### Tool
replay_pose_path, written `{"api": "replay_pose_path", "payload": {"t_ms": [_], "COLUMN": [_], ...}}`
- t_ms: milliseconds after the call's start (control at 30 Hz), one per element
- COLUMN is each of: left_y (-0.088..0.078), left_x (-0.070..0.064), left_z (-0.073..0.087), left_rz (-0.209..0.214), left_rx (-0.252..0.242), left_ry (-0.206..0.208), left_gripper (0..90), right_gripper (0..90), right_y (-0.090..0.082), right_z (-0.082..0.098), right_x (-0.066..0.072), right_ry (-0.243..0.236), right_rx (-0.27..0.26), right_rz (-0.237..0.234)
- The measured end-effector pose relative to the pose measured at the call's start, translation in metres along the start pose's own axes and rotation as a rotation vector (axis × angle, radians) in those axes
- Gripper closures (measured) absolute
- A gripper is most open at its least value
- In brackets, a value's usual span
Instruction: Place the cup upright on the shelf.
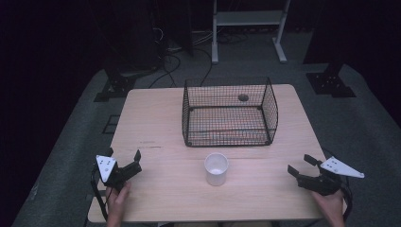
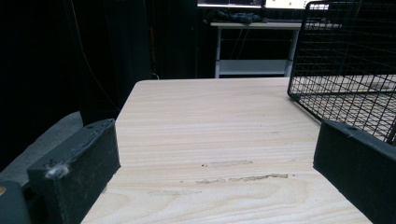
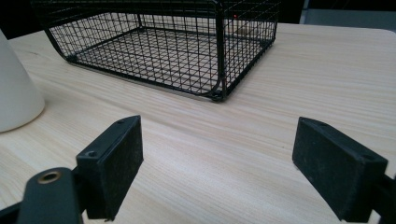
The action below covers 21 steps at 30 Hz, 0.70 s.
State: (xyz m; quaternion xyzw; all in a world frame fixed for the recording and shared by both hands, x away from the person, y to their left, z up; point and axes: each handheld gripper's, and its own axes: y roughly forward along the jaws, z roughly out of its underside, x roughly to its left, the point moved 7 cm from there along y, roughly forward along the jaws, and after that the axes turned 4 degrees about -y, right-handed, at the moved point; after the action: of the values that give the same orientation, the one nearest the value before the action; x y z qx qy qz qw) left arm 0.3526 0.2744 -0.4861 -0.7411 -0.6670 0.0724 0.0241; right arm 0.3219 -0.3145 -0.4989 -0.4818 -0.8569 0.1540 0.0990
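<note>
White paper cup (image 1: 216, 169): upright, table centre, just before black wire basket (image 1: 229, 112) | left gripper (image 1: 124, 167): jaws wide, empty | right gripper (image 1: 302, 167): jaws wide, empty | cup between both, roughly equidistant

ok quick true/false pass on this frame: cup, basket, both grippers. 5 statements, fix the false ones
1. The white cup stands upright on the table, on the person's side of the wire basket. True.
2. The cup sits inside the basket. False: it is outside, on the bare wood in front of the basket.
3. The left gripper is shut on the cup. False: its jaws stand apart with nothing between them, well to the left of the cup.
4. The right gripper is open and holds nothing. True.
5. The basket is tipped on its side. False: it stands on its base, open at the top.
</note>
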Motion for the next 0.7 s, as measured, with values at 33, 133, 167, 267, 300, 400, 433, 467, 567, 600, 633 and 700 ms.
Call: {"api": "replay_pose_path", "payload": {"t_ms": [33, 133, 167, 267, 300, 400, 433, 467, 567, 600, 633, 700], "left_y": [0.000, 0.000, 0.000, 0.000, -0.001, -0.001, -0.001, -0.001, -0.001, -0.001, -0.001, -0.001], "left_x": [0.000, 0.000, 0.000, 0.000, 0.000, 0.000, 0.000, -0.001, 0.000, 0.000, 0.000, 0.000], "left_z": [0.000, 0.000, 0.000, 0.000, 0.000, 0.000, 0.000, 0.000, 0.000, 0.000, 0.000, 0.000], "left_rz": [0.000, 0.002, 0.003, 0.003, 0.003, 0.009, 0.009, 0.010, 0.003, 0.001, 0.001, 0.003], "left_rx": [0.000, -0.001, -0.001, -0.002, -0.002, -0.005, -0.005, -0.006, -0.006, -0.006, -0.006, -0.006], "left_ry": [0.001, 0.001, 0.000, -0.003, -0.003, -0.004, -0.004, -0.001, -0.001, -0.002, -0.002, -0.002], "left_gripper": [0.0, 0.0, 0.0, 0.0, 0.0, 0.0, 0.0, 0.0, 0.0, 0.0, 0.0, 0.0], "right_gripper": [15.4, 15.2, 15.2, 15.2, 15.2, 15.2, 15.2, 15.2, 15.2, 15.2, 15.2, 15.2], "right_y": [0.000, 0.000, 0.000, -0.001, -0.001, 0.000, 0.001, 0.001, 0.003, 0.004, 0.005, 0.006], "right_z": [0.000, 0.001, 0.000, -0.003, -0.004, -0.009, -0.010, -0.012, -0.017, -0.018, -0.020, -0.024], "right_x": [0.000, 0.000, 0.001, 0.005, 0.007, 0.013, 0.015, 0.017, 0.022, 0.023, 0.024, 0.026], "right_ry": [-0.002, -0.003, -0.003, -0.020, -0.028, -0.039, -0.044, -0.051, -0.067, -0.069, -0.071, -0.078], "right_rx": [0.002, 0.004, 0.005, -0.001, -0.005, -0.003, -0.004, 0.001, 0.003, 0.002, 0.000, -0.003], "right_rz": [0.000, -0.002, -0.003, -0.007, -0.014, -0.035, -0.044, -0.050, -0.066, -0.069, -0.074, -0.084]}}
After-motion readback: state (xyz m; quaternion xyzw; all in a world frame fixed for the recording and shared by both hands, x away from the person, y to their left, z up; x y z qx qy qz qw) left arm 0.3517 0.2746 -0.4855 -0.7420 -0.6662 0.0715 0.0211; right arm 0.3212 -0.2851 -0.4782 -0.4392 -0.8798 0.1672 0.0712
